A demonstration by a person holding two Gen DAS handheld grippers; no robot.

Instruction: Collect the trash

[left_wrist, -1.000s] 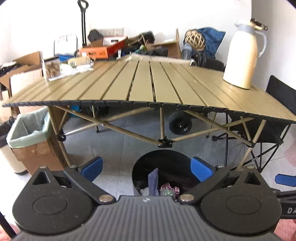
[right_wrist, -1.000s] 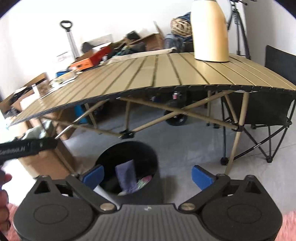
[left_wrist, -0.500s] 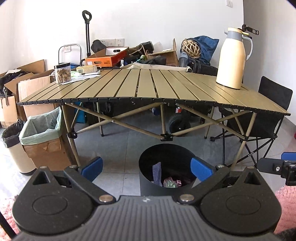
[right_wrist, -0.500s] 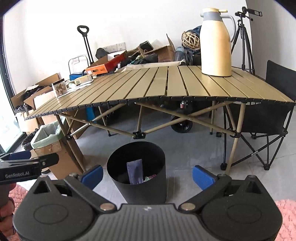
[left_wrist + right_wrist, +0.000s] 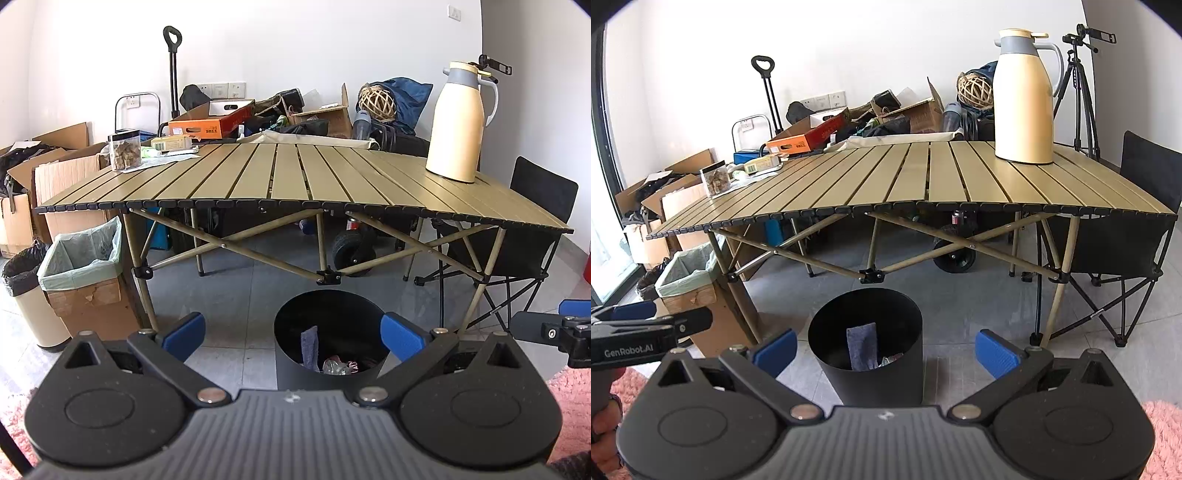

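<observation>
Both grippers had drawn back and risen since a second earlier: the table, which then filled the upper frame at close range, now sat farther off, and the bin showed its full rim.

The left gripper point(image 5: 291, 334) had its jaws wide apart and held nothing; its blue pads point(image 5: 183, 331) flanked the bin in the lower centre of the left wrist view. The right gripper point(image 5: 885, 348) likewise had its jaws apart and empty, with its blue fingertips point(image 5: 994, 353) on either side of the same bin in the lower centre of its view.

The black trash bin point(image 5: 328, 338) stood upright on the grey tile floor, in front of the table's near edge. Inside it lay a bluish-grey cloth point(image 5: 862, 345) leaning against the inner wall, and beside that some crumpled wrappers point(image 5: 338, 365); their type could not be read.

The slatted folding table point(image 5: 288, 177) spanned the middle of both views. A cream thermos jug point(image 5: 457, 122) stood upright at its right end. A clear jar point(image 5: 124, 149) with brown contents stood at the far left corner, next to papers.

At lower left of the left wrist view, a cardboard box lined with a green bag point(image 5: 85, 273) stood beside the table leg. A black folding chair point(image 5: 1126, 236) occupied the right edge.

A hand point(image 5: 604, 435) appeared at the lower left edge of the right wrist view, below the other gripper's body.
</observation>
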